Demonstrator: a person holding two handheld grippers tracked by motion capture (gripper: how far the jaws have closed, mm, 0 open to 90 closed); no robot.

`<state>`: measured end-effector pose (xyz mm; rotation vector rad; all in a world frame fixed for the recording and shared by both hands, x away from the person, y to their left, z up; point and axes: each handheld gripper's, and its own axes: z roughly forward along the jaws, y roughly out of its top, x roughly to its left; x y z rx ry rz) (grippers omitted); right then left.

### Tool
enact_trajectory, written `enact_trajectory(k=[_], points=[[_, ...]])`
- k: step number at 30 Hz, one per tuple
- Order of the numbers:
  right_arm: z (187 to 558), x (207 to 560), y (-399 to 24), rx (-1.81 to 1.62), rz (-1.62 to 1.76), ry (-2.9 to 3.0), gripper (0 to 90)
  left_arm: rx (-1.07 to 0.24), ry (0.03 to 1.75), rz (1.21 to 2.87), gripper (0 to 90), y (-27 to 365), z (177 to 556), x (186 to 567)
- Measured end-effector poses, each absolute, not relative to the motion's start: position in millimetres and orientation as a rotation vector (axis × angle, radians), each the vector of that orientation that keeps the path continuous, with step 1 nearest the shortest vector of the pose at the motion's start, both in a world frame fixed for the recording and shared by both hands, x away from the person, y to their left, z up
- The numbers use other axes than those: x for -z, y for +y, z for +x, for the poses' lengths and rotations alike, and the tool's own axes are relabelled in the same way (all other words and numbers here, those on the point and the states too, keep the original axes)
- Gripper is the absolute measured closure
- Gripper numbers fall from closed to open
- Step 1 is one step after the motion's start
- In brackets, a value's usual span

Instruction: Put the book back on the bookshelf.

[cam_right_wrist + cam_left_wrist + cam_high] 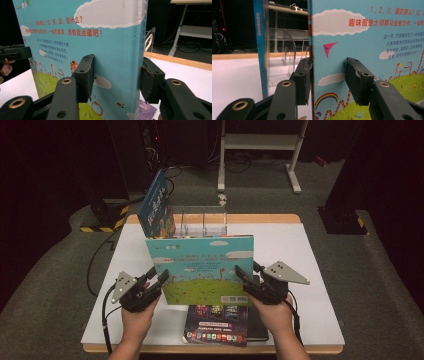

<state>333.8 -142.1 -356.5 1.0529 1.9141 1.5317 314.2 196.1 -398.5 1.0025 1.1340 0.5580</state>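
Dark studio floor surrounds a white desk (310, 270) with a wooden rim. At twelve o'clock on it stands a clear acrylic file rack (202, 222), with a blue picture book (156, 205) leaning at its eleven o'clock side. At the centre, a large sky-blue hardcover children's book (200, 265) is held upright, back cover toward the person. At six o'clock a dark glossy book (217, 325) lies flat. The left gripper (161, 279) has its jaws clamped on the upright book's left edge; the right gripper (241, 277) has its jaws clamped on the right, spine edge. To shelve it well, keep both grips level, carry the book toward twelve o'clock, and lower it squarely into a free slot.
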Motion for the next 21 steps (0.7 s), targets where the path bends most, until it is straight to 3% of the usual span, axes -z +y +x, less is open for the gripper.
enact_trajectory(k=[21], points=[[337.0, 354.6, -141.6, -1.537, 1.034, 1.864, 49.0, -0.587, 1.087, 0.975, 56.5, 192.1, 323.4, 397.8]])
